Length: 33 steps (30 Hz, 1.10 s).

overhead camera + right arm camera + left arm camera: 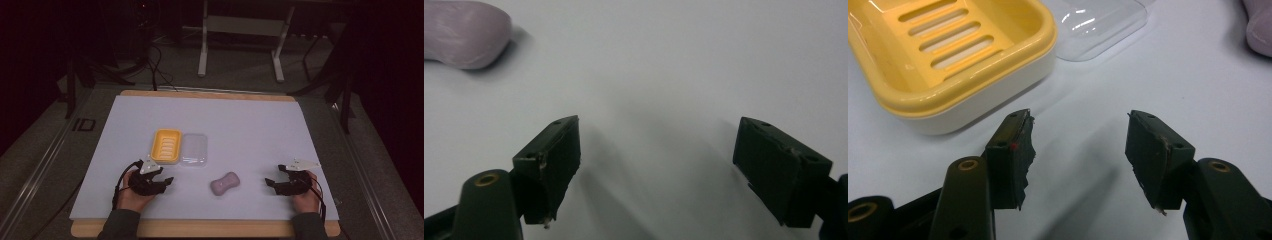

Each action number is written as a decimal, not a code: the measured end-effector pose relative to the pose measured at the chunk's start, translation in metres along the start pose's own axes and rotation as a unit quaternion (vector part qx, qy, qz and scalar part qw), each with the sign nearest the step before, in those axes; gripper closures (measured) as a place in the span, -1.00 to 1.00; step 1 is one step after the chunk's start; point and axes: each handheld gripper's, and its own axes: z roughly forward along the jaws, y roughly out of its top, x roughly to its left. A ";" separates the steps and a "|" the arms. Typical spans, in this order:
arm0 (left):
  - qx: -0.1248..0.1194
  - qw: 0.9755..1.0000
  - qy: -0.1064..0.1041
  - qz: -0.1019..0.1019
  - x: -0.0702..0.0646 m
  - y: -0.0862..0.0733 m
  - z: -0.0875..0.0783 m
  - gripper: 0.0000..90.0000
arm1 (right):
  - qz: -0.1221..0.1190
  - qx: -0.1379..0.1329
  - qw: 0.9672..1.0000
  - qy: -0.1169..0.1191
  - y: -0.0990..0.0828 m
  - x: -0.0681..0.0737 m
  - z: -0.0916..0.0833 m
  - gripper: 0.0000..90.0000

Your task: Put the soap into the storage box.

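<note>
Pink soap [225, 183] loose on the bench [250, 125] between left gripper [167, 182] and right gripper [270, 182], both empty, jaws apart; yellow dish [166, 145], clear lid [194, 149] beyond; likely pre-grasp, closing on soap next

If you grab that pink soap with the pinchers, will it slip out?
It might. The pink soap looks smooth and rounded, so it could squirt from the hand-held gripper. Its narrower middle probably gives a safer hold. It lies flat on the table, so a push would likely slide it, not roll it.
</note>
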 end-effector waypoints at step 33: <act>0.068 0.997 -0.001 0.041 -0.001 0.031 -0.009 0.00 | -0.021 -0.023 0.999 -0.023 -0.002 0.006 -0.004 -0.58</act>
